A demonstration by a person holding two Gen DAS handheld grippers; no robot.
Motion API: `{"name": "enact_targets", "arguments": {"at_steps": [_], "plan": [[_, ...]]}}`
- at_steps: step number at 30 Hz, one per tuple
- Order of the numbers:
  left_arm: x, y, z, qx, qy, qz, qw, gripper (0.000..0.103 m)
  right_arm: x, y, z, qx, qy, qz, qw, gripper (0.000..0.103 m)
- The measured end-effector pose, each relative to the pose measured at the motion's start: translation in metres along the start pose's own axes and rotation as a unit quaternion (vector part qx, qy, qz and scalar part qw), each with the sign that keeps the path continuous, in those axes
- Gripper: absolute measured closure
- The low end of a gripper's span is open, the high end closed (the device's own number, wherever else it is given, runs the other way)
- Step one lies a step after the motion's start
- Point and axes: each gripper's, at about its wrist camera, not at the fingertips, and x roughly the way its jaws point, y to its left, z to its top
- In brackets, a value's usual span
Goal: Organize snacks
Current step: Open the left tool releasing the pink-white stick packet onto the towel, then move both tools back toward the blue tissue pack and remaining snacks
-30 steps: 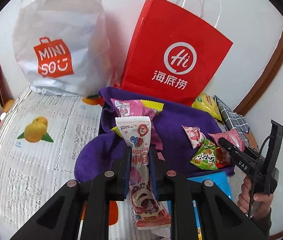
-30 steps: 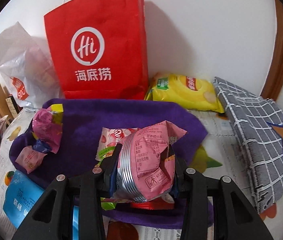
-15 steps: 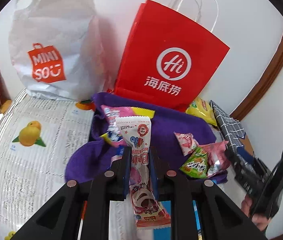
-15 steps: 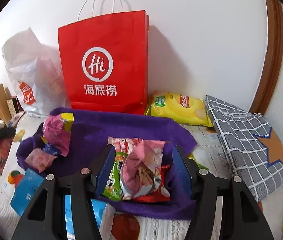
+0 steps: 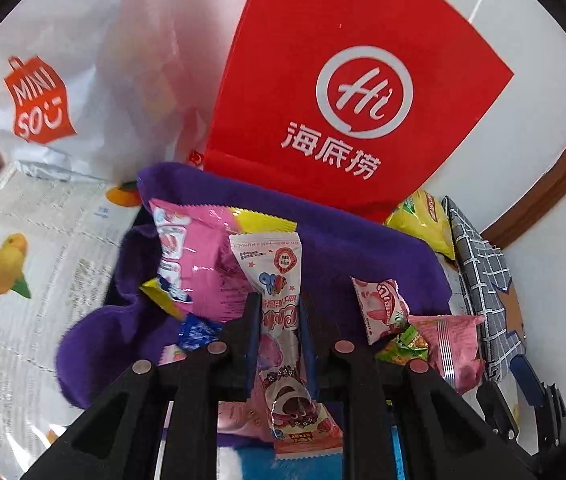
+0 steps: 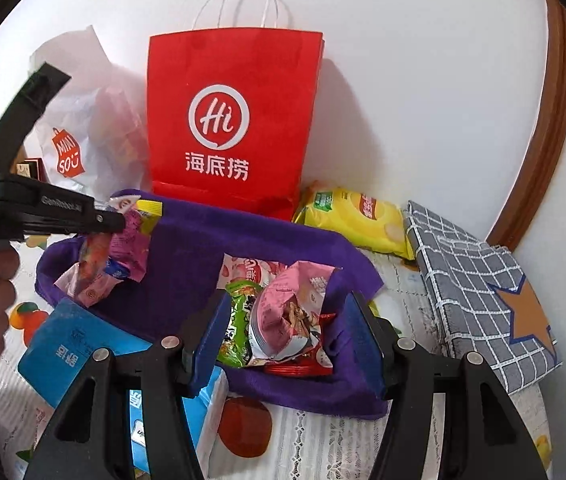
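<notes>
Looks like a home, likely a bedroom corner: fruit-printed quilted mat (image 5: 23,280) underfoot, grey checked cushion (image 6: 479,292) with a star patch, purple blanket (image 6: 187,264), red paper shopping bag (image 6: 231,120) and white plastic store bag (image 5: 75,64) leaning on a plain white wall (image 6: 423,80) with wooden trim (image 6: 555,120).

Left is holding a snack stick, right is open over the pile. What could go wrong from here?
1. The left gripper pinches the long pink snack packet mid-length; its lower end hangs free and may snag the purple towel.
2. The right gripper is open around the pink foil packet and green packet; closing could grab both.
</notes>
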Motion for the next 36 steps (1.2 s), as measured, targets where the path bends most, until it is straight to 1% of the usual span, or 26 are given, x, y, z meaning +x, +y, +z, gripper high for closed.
{"name": "enact_targets", "arguments": {"at_steps": [3,5,7,8,10,14,16,19,22,26,29,30,31,32,33,36], "plan": [[0.003,0.002,-0.001,0.000,0.005,-0.001,1.0000,0.083,0.001,-0.003,0.000,0.007,0.002,0.004,1.000,0.044],[-0.002,0.004,0.000,0.005,-0.001,0.002,1.0000,0.082,0.000,-0.003,-0.001,0.009,0.000,0.008,1.000,0.044],[-0.010,0.008,-0.001,0.007,-0.003,0.003,1.0000,0.070,0.000,-0.002,-0.001,0.011,0.000,0.019,1.000,0.044],[-0.014,0.011,-0.002,0.008,-0.004,-0.001,1.0000,0.067,0.000,-0.002,-0.002,0.012,0.000,0.023,1.000,0.044],[-0.023,0.016,-0.006,0.013,-0.010,-0.001,0.9999,0.055,-0.001,-0.001,-0.002,0.016,-0.002,0.033,0.999,0.044],[-0.039,0.027,-0.020,0.031,-0.021,0.013,0.9992,0.050,-0.003,0.000,-0.004,0.025,-0.013,0.047,0.999,0.044],[-0.046,0.029,-0.028,0.051,-0.023,0.022,0.9982,0.043,-0.004,0.000,-0.005,0.028,-0.018,0.046,0.998,0.044],[-0.055,0.031,-0.038,0.075,-0.026,0.023,0.9966,0.041,-0.005,0.002,-0.006,0.027,-0.019,0.031,0.999,0.044],[-0.062,0.036,-0.043,0.083,-0.029,0.023,0.9959,0.041,-0.014,0.006,-0.008,0.028,-0.037,0.015,0.999,0.044],[-0.068,0.039,-0.051,0.098,-0.039,0.042,0.9935,0.041,-0.029,0.009,-0.016,0.038,-0.037,0.003,0.999,0.044],[-0.069,0.045,-0.057,0.102,-0.041,0.058,0.9922,0.041,-0.042,0.011,-0.024,0.053,-0.029,0.014,0.998,0.044],[-0.068,0.046,-0.059,0.102,-0.036,0.063,0.9922,0.041,-0.045,0.011,-0.025,0.057,-0.025,0.019,0.998,0.041],[-0.067,0.047,-0.059,0.101,-0.032,0.064,0.9923,0.041,-0.048,0.012,-0.027,0.060,-0.021,0.023,0.998,0.034],[-0.067,0.047,-0.060,0.100,-0.030,0.064,0.9925,0.041,-0.051,0.013,-0.028,0.063,-0.016,0.025,0.998,0.030],[-0.067,0.048,-0.060,0.098,-0.027,0.066,0.9927,0.041,-0.054,0.013,-0.028,0.067,-0.013,0.024,0.997,0.024],[-0.069,0.044,-0.063,0.105,-0.019,0.061,0.9925,0.040,-0.063,0.015,-0.033,0.075,-0.006,0.007,0.997,0.021]]}}
